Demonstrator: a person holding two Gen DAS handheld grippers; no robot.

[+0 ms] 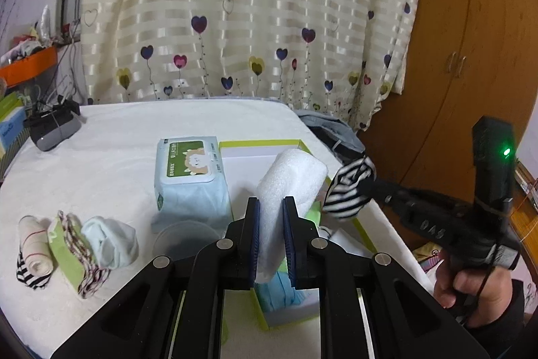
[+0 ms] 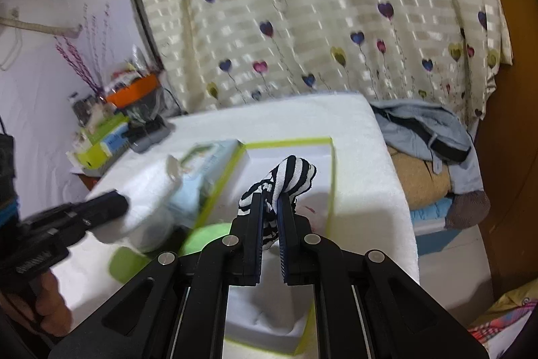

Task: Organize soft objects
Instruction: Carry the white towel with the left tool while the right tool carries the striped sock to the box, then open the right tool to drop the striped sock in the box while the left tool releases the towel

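Striped sock (image 2: 285, 180) pinched in right hand-held gripper (image 2: 270, 207), seemingly fully closed

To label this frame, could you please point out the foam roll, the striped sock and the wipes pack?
foam roll (image 1: 291, 177): left wrist view, upper body above the pads.
striped sock (image 2: 292, 175): right wrist view, bulging top.
wipes pack (image 1: 191, 162): left wrist view, green lid label.

I am facing a cream striped curtain (image 1: 248, 12) printed with heart balloons, hanging across the back wall. A brown wooden wardrobe (image 1: 470, 32) is standing to my right. A white wall (image 2: 43, 32) is showing on my left, and a white-covered table (image 1: 101, 157) is spreading out before me.
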